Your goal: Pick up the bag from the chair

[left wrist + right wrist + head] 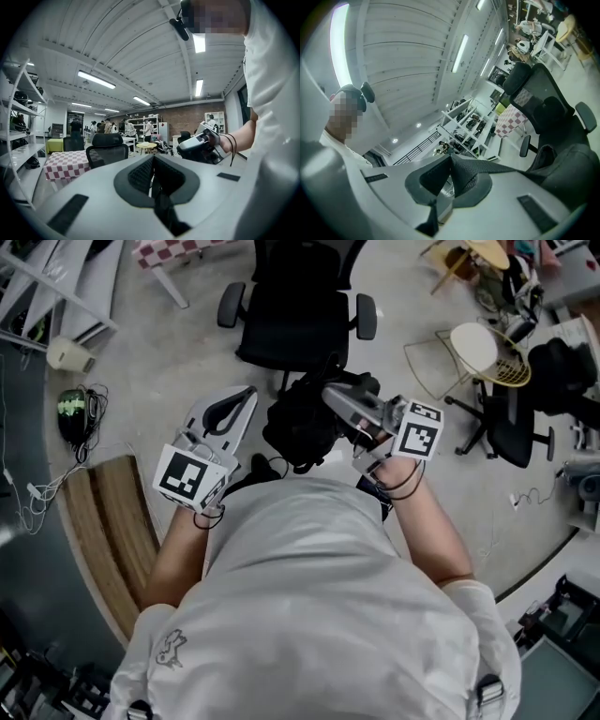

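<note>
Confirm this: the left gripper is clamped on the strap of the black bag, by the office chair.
Not the left: the right gripper is clamped on the strap of the black bag, by the office chair. The right gripper view shows it.

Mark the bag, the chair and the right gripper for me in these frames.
bag [298, 427]: head view, on its black body, just in front of the chair.
chair [298, 315]: head view, on the black seat.
right gripper [451, 160]: right gripper view, at its tip, where it is shut on the bag.
</note>
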Motion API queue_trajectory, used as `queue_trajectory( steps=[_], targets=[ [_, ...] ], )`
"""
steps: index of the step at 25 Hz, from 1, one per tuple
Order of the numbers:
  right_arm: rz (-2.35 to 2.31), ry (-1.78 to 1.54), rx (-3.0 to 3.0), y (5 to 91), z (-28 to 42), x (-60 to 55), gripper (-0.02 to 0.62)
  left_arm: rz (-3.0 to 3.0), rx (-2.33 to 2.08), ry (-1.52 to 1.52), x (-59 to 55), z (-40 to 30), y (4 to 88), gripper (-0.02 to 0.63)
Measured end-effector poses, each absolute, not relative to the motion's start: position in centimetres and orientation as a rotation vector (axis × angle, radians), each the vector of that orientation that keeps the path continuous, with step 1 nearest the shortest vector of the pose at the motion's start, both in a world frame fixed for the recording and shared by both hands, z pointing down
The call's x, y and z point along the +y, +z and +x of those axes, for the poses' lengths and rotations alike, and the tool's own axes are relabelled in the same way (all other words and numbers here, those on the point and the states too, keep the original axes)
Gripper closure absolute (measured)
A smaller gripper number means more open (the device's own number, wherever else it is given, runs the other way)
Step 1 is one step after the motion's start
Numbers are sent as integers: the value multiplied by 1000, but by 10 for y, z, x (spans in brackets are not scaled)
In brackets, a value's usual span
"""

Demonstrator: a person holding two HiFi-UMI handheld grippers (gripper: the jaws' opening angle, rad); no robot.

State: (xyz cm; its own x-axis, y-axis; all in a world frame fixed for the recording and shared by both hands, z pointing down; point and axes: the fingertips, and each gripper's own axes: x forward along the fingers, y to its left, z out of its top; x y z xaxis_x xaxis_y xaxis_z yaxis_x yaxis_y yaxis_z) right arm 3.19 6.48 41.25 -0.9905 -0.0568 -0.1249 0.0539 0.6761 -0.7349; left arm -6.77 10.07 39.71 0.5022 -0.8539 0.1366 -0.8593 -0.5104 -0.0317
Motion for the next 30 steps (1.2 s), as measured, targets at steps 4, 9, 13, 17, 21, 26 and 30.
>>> queue_trajectory(
  steps=[4,9,13,17,21,26,30],
  targets=[
    [6,-1264,2756,426,68,84,563,2666,-1547,211,119,-32,406,594],
    [12,-1259,2754,429,110,103,563,2666,-1575,218,143,8,403,594],
    [21,-1245,2773,430,135,120,563,2673,-1580,218,164,40,402,594],
    [22,-1232,2781,434,157,141,563,2660,-1580,207,186,67,404,594],
    [-4,-1241,2761,441,173,155,563,2650,-1563,210,199,82,411,594],
    [-53,-1264,2723,450,193,175,563,2631,-1564,180,215,93,418,594],
    [-77,-1258,2701,451,207,182,563,2604,-1565,151,225,100,422,594]
  ],
)
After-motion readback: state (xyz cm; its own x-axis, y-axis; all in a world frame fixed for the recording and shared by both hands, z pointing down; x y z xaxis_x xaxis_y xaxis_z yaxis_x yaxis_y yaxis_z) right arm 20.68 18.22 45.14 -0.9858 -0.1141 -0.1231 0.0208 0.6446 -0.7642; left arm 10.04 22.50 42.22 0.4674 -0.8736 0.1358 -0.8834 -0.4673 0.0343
